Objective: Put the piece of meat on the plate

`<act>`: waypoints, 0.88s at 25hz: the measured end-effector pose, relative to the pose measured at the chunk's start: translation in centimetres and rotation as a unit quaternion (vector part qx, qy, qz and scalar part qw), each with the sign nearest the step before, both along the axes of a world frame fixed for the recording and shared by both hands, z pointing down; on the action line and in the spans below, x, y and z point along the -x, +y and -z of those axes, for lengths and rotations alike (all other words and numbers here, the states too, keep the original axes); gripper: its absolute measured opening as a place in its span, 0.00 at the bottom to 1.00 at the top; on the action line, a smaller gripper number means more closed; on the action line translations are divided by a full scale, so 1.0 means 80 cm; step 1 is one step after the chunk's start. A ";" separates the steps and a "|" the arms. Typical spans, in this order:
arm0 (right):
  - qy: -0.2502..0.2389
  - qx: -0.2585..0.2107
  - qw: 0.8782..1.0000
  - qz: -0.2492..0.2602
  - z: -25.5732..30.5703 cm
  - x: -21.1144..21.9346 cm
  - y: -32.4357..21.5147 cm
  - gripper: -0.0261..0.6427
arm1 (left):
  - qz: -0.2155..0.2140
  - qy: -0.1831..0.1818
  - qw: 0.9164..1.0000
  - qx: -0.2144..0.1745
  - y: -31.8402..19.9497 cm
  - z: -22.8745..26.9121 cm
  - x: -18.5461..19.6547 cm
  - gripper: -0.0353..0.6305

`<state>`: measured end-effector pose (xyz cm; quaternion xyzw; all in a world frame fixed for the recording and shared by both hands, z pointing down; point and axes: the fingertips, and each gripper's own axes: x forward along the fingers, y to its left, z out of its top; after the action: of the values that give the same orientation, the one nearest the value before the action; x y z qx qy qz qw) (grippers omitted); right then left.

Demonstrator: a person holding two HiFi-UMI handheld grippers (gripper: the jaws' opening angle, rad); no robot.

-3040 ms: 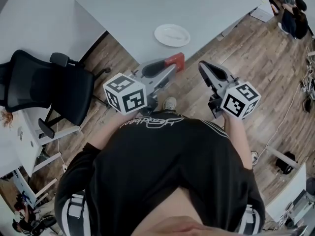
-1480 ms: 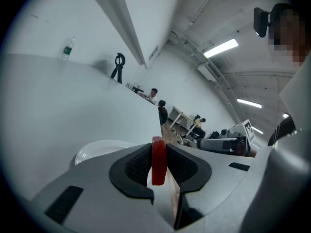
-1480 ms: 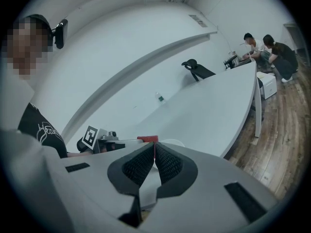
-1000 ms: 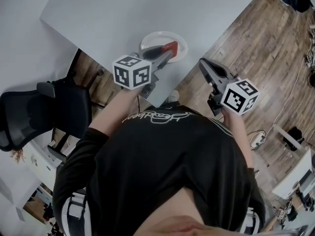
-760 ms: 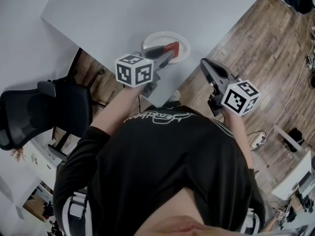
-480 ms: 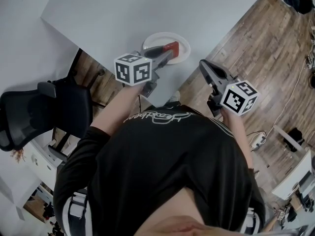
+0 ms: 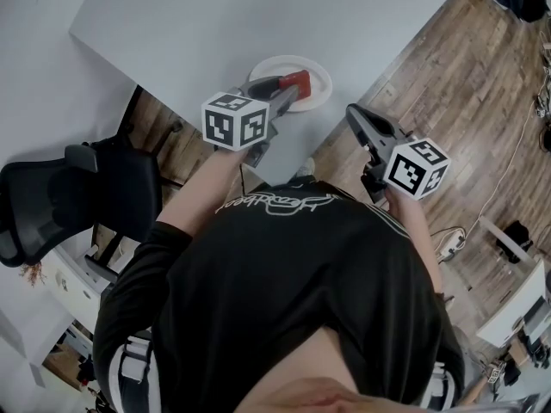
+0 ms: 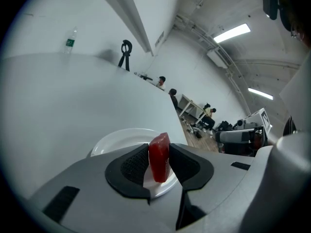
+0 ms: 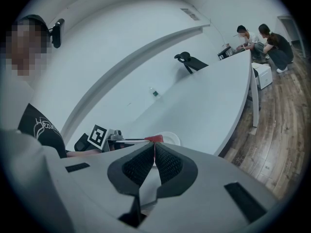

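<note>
— What are the grippers doing?

— The right gripper [image 9: 154, 161] has its jaws closed together with nothing in them. In the head view it hangs right of centre, over the wooden floor [image 7: 448, 84] and off the worktop [image 8: 58, 106]. The left gripper [image 8: 158, 165] reaches over the worktop's near corner, and its jaws have just been opening.

— And the piece of meat [image 8: 159, 152]?

— It stands on edge between the left gripper's pads, a red slab directly over the plate [image 8: 114, 140]. A sliver of white plate shows between its lower part and the pad on the left of the frame. It sits close against the other pad, so the jaws are loose around it rather than clamped.

— Where is the plate?

— At the near edge of the pale worktop, just past the jaws in the left gripper view.

— Anything further out?

— A bottle [image 8: 71, 38] stands at the upper left, with a black clamp-like tool [image 8: 125, 54] beside it. Seated people show beyond the worktop's far end.
</note>
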<state>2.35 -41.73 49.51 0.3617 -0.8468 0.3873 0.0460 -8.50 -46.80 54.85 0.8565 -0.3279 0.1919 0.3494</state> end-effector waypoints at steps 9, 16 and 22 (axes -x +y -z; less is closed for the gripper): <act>-0.005 0.004 1.000 0.005 -0.001 -0.001 0.001 0.05 | 0.025 -0.028 0.999 0.004 -0.005 -0.009 0.008 0.28; -0.006 0.000 1.000 0.009 0.001 0.005 0.000 0.05 | 0.047 -0.051 0.998 -0.012 -0.014 -0.010 0.025 0.31; -0.006 -0.011 1.000 0.013 0.005 0.001 0.002 0.05 | 0.046 -0.036 0.998 -0.026 -0.004 0.017 0.021 0.37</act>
<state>2.31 -41.56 49.08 0.3493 -0.8559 0.3791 0.0422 -10.20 -47.13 53.51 0.8420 -0.3837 0.1975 0.3237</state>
